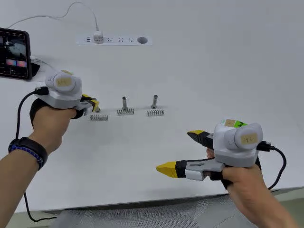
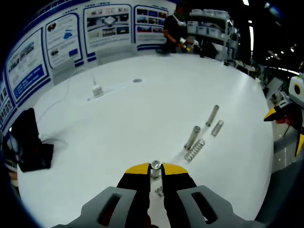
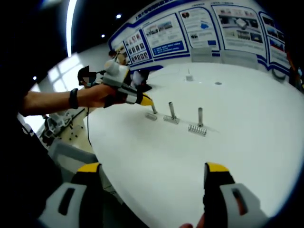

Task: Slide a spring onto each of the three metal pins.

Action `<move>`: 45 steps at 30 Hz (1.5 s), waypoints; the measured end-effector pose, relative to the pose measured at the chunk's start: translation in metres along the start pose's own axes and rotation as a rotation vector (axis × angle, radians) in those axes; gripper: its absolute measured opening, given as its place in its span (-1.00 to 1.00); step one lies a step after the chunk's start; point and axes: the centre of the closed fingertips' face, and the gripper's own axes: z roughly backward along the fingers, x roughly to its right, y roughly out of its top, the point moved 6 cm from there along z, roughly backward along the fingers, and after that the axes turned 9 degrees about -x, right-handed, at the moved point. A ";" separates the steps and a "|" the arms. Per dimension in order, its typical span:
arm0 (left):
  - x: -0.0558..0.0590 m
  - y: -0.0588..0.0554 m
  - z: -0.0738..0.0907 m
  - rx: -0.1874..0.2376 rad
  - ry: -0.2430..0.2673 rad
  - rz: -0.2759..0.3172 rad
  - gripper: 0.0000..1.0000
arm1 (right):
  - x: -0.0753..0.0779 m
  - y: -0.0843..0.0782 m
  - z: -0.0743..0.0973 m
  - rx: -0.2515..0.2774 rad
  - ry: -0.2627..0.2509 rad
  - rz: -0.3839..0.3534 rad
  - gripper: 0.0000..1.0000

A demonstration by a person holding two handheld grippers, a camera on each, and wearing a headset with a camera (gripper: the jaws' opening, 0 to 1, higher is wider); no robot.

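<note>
Left tool (image 1: 94, 105): far left of the surface (image 1: 204, 71), held in a hand with a dark wristband. Jaws drawn narrow, yellow tips pinched on either side of the top of the left pin (image 2: 155, 165).
Right tool (image 1: 181, 151): near right, just above the front edge of the surface, well apart from the row of pins. Jaws spread wide, nothing between them.
Left pin: upright, its top caught in the left tool. In the head view it is mostly hidden behind that tool's tips.
Middle pin (image 1: 125, 102): upright, bare, just right of the left tool.
Right pin (image 1: 154, 101): upright, bare, at the right end of the row.
Left spring (image 1: 99, 117): flat on the surface, just near of the left pin, under the left tool's tips.
Middle spring (image 1: 125, 112): flat at the foot of the middle pin, near side.
Right spring (image 1: 155, 113): flat at the foot of the right pin, near side.
Power strip (image 1: 114, 40): far centre, one white plug in it, cable running left.
Tablet (image 1: 14, 53): far left edge, propped up, screen lit.
</note>
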 end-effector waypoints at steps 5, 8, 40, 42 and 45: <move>0.000 -0.002 0.001 0.001 -0.010 0.010 -0.74 | 0.001 -0.001 0.002 0.003 -0.001 -0.003 0.80; 0.000 -0.005 0.003 -0.004 -0.015 0.025 -0.66 | 0.001 -0.002 0.001 -0.001 -0.002 -0.004 0.80; -0.004 -0.055 0.041 0.018 -0.001 0.088 -0.13 | 0.002 0.004 -0.005 0.001 0.008 -0.002 0.80; -0.005 -0.056 0.044 0.026 -0.001 0.091 -0.10 | 0.002 0.004 -0.006 -0.002 0.009 0.000 0.80; -0.004 -0.058 0.047 0.032 0.000 0.086 -0.07 | 0.002 0.004 -0.007 -0.002 0.011 0.000 0.80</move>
